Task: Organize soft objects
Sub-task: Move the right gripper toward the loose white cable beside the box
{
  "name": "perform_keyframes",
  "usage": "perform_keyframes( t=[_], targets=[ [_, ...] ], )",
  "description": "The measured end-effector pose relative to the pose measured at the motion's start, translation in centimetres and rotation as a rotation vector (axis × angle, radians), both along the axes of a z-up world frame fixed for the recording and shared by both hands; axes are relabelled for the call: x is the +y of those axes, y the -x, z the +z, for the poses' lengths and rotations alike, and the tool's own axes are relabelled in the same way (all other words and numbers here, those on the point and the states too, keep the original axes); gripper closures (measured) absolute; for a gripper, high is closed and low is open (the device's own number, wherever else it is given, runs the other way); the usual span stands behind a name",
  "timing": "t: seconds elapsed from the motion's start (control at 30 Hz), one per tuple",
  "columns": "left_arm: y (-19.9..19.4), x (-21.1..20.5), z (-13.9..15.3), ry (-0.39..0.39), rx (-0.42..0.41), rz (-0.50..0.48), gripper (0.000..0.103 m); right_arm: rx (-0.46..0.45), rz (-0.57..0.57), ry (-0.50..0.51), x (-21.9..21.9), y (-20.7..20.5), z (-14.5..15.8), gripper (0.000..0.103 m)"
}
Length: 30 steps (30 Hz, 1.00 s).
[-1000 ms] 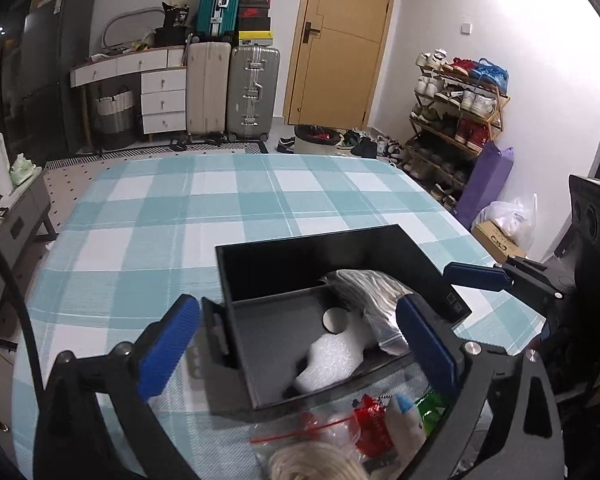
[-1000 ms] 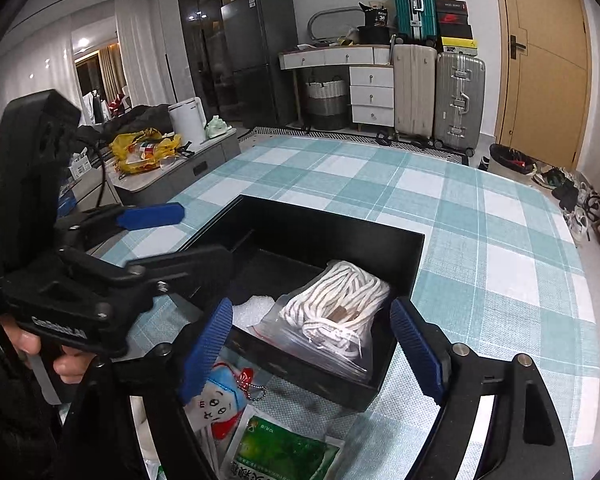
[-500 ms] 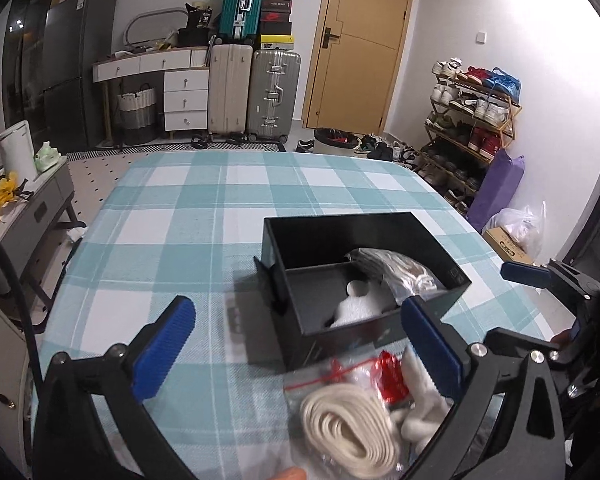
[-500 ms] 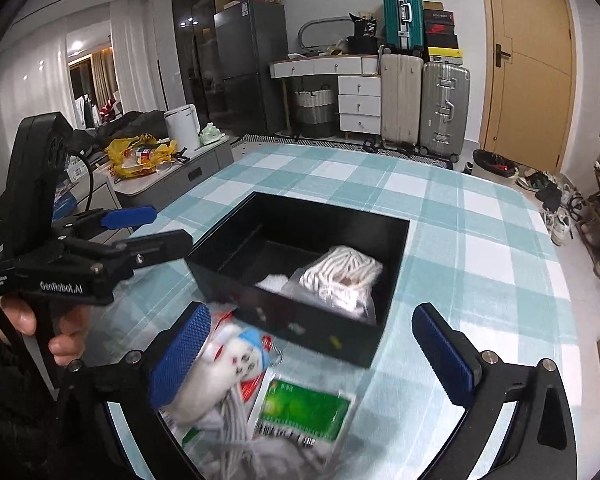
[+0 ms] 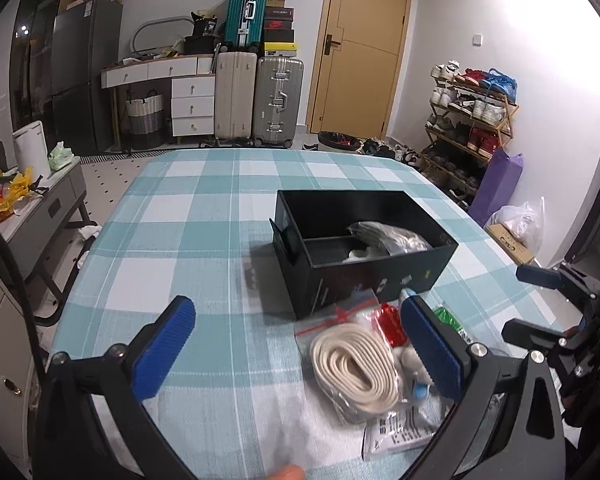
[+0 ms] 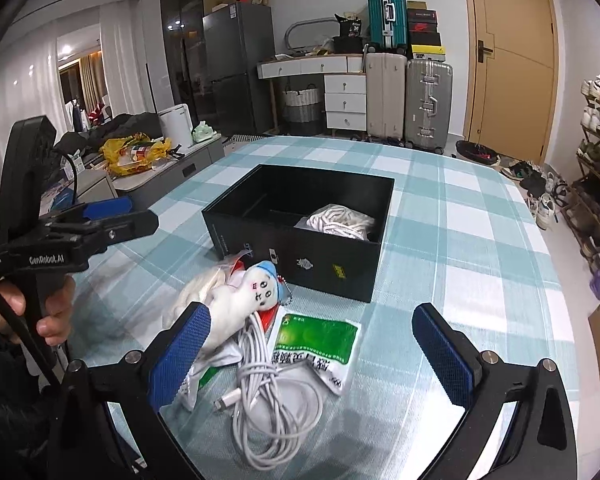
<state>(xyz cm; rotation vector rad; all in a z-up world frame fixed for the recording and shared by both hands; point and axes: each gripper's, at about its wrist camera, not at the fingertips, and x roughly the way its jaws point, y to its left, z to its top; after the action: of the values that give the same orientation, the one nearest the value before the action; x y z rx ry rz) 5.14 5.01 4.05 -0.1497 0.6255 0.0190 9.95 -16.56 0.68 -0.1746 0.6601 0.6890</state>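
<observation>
With both tongs gaping and gripping nothing, halfway through sorting soft things into the black box (image 6: 300, 236).

Right tongs (image 6: 312, 354) just widened, bare between the pads, hanging over the loose pile: plush doll (image 6: 248, 294), white cable (image 6: 276, 396), green packet (image 6: 316, 344), kept beside the box on the surface (image 6: 460, 240) for short carries. Left tongs (image 5: 300, 352) spread, empty, bagged strap (image 5: 356, 368) near the right pad. Bagged rope (image 6: 340, 220) already boxed.

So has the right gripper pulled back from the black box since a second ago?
Yes. The right gripper has backed away from the black box: its open fingers framed the box's near wall before and now frame the white cable and green packet.
</observation>
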Motion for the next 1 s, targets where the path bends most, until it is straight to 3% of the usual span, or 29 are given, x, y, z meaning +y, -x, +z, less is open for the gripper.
perform_keyframes(
  t=[0.23,0.57,1.0],
  targets=[
    [0.9,-1.1,-1.5,-0.042,-0.001,-0.016,0.0,0.006,-0.009,0.007,-0.6,1.0,-1.1,0.001],
    [0.8,-1.0,-4.0,-0.026,0.053,-0.02,0.0,0.058,-0.028,-0.013,-1.2,1.0,-2.9,0.001],
    [0.8,-0.4,-5.1,0.004,0.069,-0.025,0.0,0.103,-0.013,-0.005,-0.6,0.5,-4.2,0.001]
  ],
)
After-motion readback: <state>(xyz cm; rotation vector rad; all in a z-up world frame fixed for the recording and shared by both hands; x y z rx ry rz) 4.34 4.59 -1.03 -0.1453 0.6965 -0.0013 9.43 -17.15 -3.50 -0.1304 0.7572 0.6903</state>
